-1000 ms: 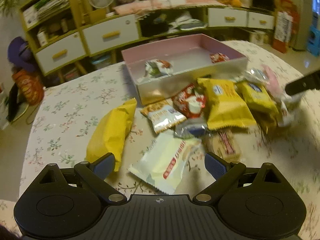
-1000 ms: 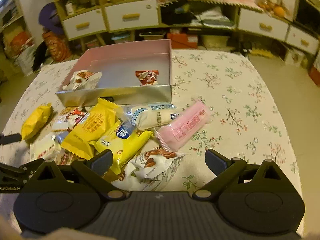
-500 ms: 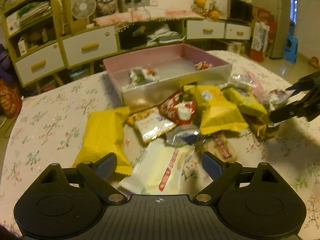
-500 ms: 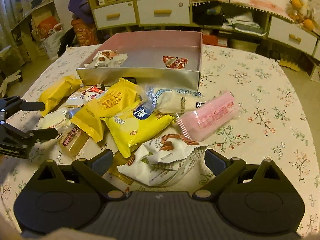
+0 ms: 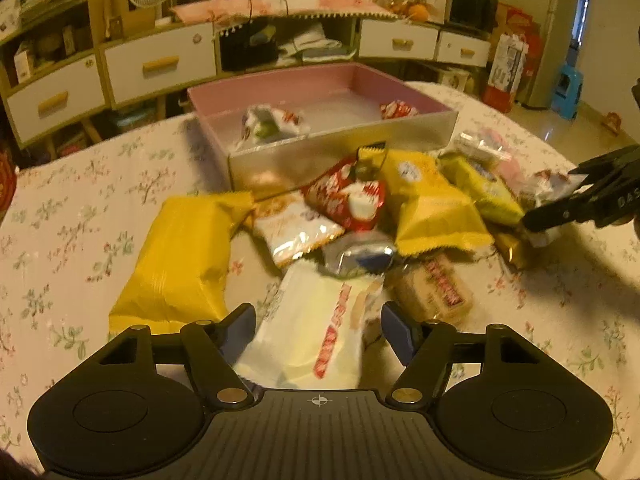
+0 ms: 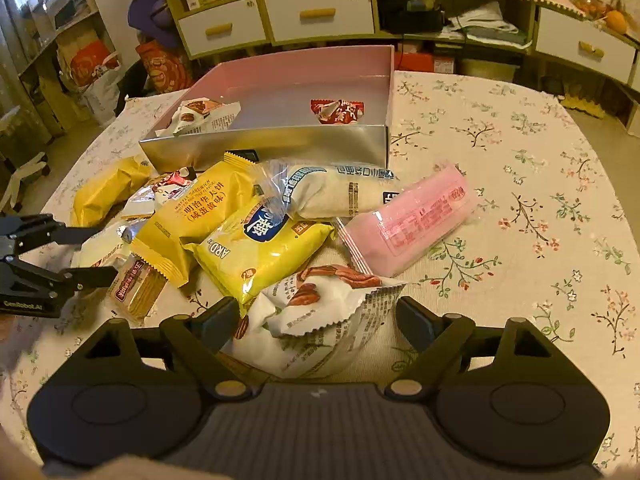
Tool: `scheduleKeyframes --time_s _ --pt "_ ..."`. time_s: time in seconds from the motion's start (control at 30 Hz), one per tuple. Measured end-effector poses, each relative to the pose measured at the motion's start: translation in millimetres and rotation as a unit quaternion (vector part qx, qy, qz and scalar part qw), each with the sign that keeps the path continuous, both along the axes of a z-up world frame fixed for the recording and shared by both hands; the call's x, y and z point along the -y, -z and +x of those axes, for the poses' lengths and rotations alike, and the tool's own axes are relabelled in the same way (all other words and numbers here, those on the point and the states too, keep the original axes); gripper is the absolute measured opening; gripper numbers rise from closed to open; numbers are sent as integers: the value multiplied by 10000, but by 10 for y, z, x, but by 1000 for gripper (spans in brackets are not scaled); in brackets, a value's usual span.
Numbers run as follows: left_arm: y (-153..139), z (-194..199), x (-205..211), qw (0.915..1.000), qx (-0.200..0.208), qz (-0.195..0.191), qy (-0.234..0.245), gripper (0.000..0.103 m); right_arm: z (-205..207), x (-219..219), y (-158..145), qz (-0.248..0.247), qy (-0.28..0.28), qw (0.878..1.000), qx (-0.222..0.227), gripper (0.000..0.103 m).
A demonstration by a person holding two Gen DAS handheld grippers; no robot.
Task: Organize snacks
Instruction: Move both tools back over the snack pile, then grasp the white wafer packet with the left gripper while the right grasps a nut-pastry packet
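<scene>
A pink box (image 5: 280,92) with silver outer walls (image 6: 280,144) stands on the floral table and holds two small snack packets. A pile of snacks lies in front of it. My left gripper (image 5: 318,326) is open, its fingers either side of a white packet with red print (image 5: 308,336). My right gripper (image 6: 312,318) is open around a white pecan packet (image 6: 320,308). The right gripper also shows at the right of the left wrist view (image 5: 560,200). The left gripper also shows at the left of the right wrist view (image 6: 80,256).
The pile holds a plain yellow bag (image 5: 180,256), yellow wafer packets (image 6: 196,216) (image 6: 256,248), a pink packet (image 6: 412,216), a white roll packet (image 6: 340,192) and a red packet (image 5: 348,200). Cabinets with drawers (image 5: 160,64) stand beyond the table's far edge.
Both grippers have moved forward and down onto the pile. The left gripper's fingers now straddle the white packet and the right gripper's fingers straddle the pecan packet, both less wide open.
</scene>
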State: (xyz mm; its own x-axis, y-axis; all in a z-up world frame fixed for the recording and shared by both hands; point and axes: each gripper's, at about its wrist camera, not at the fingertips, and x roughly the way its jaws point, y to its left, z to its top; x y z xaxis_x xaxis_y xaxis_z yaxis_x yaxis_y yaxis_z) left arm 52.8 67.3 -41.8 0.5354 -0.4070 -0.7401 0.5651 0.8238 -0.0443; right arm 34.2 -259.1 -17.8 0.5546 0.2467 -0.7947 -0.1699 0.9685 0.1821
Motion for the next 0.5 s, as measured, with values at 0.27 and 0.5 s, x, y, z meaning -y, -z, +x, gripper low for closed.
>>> scheduleKeyframes --time_s 0.27,0.5 --pt "2 -31 24 9998 48 199 -81 60 2 -28 -10 -31 -114 9999 -33 69" --pt "-51 -90 141 9990 12 413 -166 46 6 -21 -13 -104 -122 9998 -143 53"
